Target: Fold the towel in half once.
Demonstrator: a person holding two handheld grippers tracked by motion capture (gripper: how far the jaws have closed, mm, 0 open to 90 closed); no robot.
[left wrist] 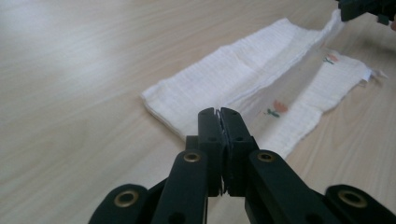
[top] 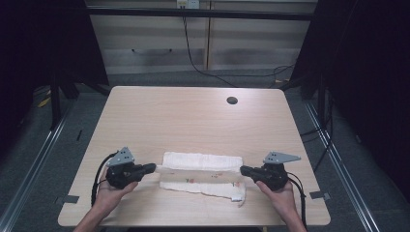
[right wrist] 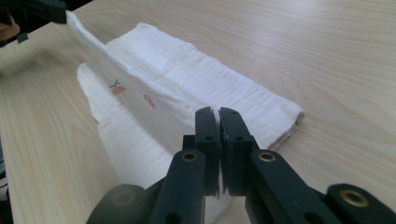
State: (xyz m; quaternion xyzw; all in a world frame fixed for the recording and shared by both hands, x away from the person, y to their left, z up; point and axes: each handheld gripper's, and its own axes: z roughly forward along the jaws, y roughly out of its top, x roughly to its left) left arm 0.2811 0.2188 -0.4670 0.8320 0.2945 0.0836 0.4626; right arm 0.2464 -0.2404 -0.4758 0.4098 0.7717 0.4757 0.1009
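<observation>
White cloth [top: 200,162] pinched at both ends by left gripper [top: 153,167] and right gripper [top: 243,169]; uneven pulling could slip an edge free.

The small coloured prints on the white cloth [top: 200,174] were too small to make out; the worktop's [top: 193,121] near edge was cut off.

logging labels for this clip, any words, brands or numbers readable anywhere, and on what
No readable text in any view.
Towel: small orange and green printed motifs, pictures rather than letters.
Towel tag: too small to read.
Left tool, right tool and table: no markings visible.
</observation>
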